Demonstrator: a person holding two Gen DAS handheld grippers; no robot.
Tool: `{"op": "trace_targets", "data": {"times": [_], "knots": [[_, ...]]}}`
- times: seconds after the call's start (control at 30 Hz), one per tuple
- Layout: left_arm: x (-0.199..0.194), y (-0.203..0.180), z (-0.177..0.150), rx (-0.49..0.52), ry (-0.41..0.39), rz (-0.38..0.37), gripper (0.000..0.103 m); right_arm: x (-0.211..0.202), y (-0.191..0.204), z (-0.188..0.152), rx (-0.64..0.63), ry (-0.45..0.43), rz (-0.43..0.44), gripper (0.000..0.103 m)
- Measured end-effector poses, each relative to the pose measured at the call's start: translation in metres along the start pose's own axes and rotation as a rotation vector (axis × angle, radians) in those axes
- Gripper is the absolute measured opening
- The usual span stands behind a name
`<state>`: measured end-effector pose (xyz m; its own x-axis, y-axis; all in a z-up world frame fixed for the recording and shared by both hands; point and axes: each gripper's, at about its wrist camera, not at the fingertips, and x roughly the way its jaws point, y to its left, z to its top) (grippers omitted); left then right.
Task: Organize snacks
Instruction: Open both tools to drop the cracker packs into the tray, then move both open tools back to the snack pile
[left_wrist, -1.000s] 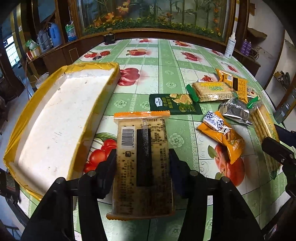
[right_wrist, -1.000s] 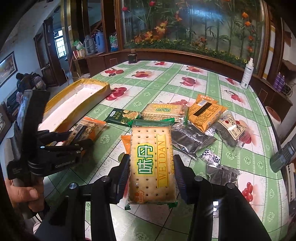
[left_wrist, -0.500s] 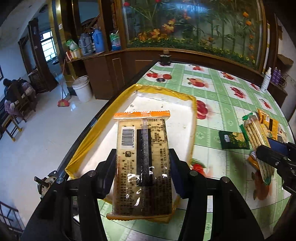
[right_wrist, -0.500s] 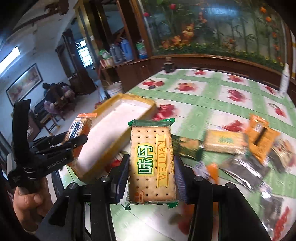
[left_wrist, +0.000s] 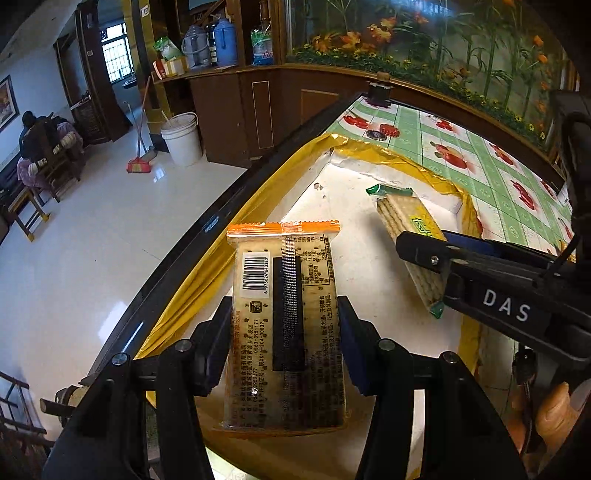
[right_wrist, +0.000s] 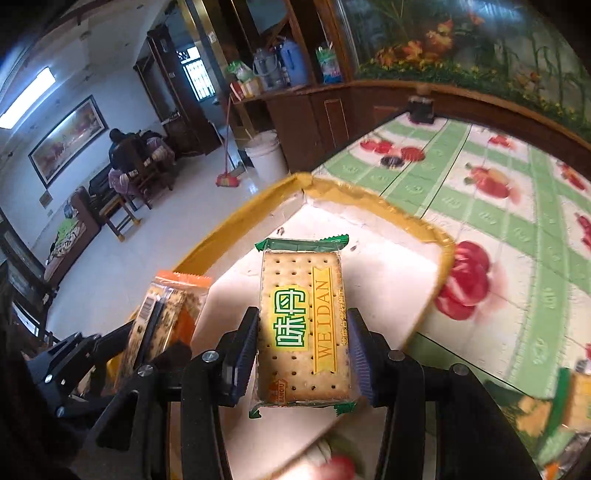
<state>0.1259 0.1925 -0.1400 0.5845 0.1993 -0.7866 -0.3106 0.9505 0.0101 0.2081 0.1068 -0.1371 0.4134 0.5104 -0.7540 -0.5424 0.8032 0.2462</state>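
The left gripper (left_wrist: 284, 343) clamps an orange-trimmed cracker packet (left_wrist: 286, 325) by its long sides, barcode side up, above the near end of the yellow-rimmed white tray (left_wrist: 354, 236). The right gripper (right_wrist: 303, 354) pinches a green-trimmed WEIDAN cracker packet (right_wrist: 303, 325) the same way, over the tray's middle, just right of the first packet. The tray sits at the edge of a green fruit-print tablecloth (right_wrist: 498, 258).

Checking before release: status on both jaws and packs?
Left gripper shut on orange-edged cracker pack. Right gripper shut on green-edged cracker pack. Both over tray; tray floor bare.
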Motion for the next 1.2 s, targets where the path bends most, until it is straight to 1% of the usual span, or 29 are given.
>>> {"op": "trace_targets", "data": {"times": [0.07, 0.13, 0.23, 0.27, 0.37, 0.4, 0.47, 0.53, 0.6, 0.63, 0.67, 0.77, 0.87, 0.97, 1.0, 1.07, 1.13, 1.17, 1.2], "knots": [[0.007, 0.004, 0.000, -0.010, 0.014, -0.005, 0.052, 0.013, 0.001, -0.001, 0.001, 0.022, 0.000, 0.047], [0.012, 0.004, 0.000, -0.011, 0.022, 0.005, 0.052, 0.018, 0.006, 0.000, -0.027, 0.017, -0.021, 0.047], [0.015, 0.003, 0.001, -0.012, 0.030, 0.015, 0.054, 0.024, 0.012, 0.002, -0.063, 0.033, -0.052, 0.048], [0.015, 0.003, 0.000, -0.017, 0.033, 0.014, 0.054, 0.025, 0.012, 0.003, -0.069, 0.036, -0.060, 0.050], [0.015, 0.004, 0.001, -0.034, 0.037, 0.044, 0.068, 0.022, 0.010, 0.001, -0.073, 0.032, -0.063, 0.050], [0.011, 0.005, 0.000, -0.040, 0.028, 0.045, 0.069, 0.021, 0.008, 0.003, -0.064, 0.026, -0.053, 0.051], [0.000, 0.007, 0.000, -0.059, 0.003, 0.036, 0.070, 0.009, 0.001, 0.001, -0.031, 0.003, -0.025, 0.052], [-0.013, 0.008, -0.001, -0.071, -0.030, 0.044, 0.071, -0.011, -0.008, -0.004, 0.032, -0.039, 0.046, 0.056], [-0.026, 0.008, -0.001, -0.079, -0.066, 0.049, 0.073, -0.032, -0.022, -0.011, 0.121, -0.093, 0.122, 0.074], [-0.032, 0.007, 0.000, -0.083, -0.080, 0.044, 0.073, -0.041, -0.028, -0.014, 0.160, -0.115, 0.152, 0.077], [-0.039, 0.006, -0.001, -0.087, -0.094, 0.041, 0.073, -0.051, -0.036, -0.019, 0.205, -0.136, 0.177, 0.079], [-0.053, -0.001, -0.001, -0.091, -0.123, 0.031, 0.073, -0.074, -0.054, -0.027, 0.314, -0.186, 0.233, 0.079], [-0.067, -0.010, -0.003, -0.086, -0.146, 0.015, 0.074, -0.104, -0.069, -0.040, 0.400, -0.289, 0.269, 0.079], [-0.078, -0.025, -0.005, -0.085, -0.150, -0.031, 0.074, -0.138, -0.077, -0.051, 0.424, -0.393, 0.253, 0.082], [-0.082, -0.031, -0.008, -0.087, -0.150, -0.063, 0.074, -0.147, -0.079, -0.055, 0.427, -0.418, 0.238, 0.087], [-0.090, -0.045, -0.014, -0.088, -0.157, -0.139, 0.074, -0.163, -0.084, -0.060, 0.433, -0.469, 0.213, 0.090], [-0.096, -0.065, -0.024, -0.081, -0.153, -0.185, 0.074, -0.178, -0.089, -0.067, 0.446, -0.513, 0.204, 0.090], [-0.099, -0.074, -0.030, -0.082, -0.146, -0.201, 0.074, -0.183, -0.091, -0.070, 0.452, -0.527, 0.190, 0.092], [-0.101, -0.084, -0.037, -0.084, -0.139, -0.236, 0.074, -0.188, -0.093, -0.073, 0.456, -0.541, 0.174, 0.092]]}}
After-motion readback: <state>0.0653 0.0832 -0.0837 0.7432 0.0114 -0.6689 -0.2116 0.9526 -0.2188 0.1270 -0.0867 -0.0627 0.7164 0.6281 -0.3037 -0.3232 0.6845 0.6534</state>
